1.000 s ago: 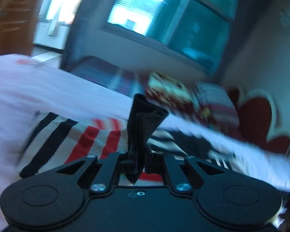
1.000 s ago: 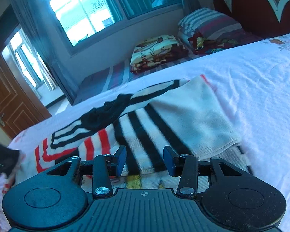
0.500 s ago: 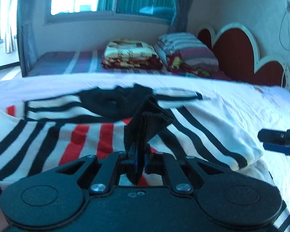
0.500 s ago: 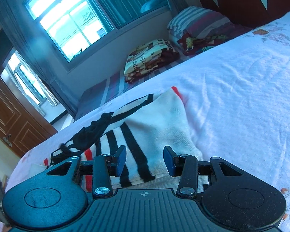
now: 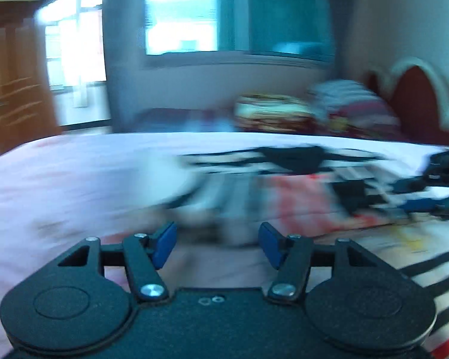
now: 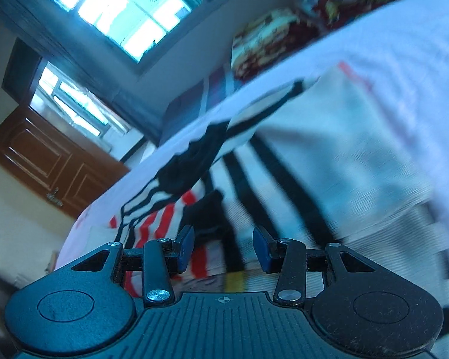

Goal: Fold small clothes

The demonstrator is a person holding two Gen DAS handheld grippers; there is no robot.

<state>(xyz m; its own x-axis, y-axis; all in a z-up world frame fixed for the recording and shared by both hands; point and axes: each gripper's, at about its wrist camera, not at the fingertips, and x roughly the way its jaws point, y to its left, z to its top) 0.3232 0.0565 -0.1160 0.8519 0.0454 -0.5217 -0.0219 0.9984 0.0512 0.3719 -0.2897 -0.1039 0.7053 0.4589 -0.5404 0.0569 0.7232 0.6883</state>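
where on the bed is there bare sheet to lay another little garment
Bare sheet lies left of the striped sweater, running toward the bed's edge by the door. In the right wrist view, more bare sheet lies right of the sweater. The middle is crowded: the sweater spreads there, with both open claws, left and right, over it.

A brown wooden door (image 6: pixel 54 161), bright window (image 6: pixel 125 9), perhaps folded bedding (image 5: pixel 272 113).

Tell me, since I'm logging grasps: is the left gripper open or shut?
Open. The left gripper has its blue pads set wide apart, nothing between them; the striped garment lies beyond.
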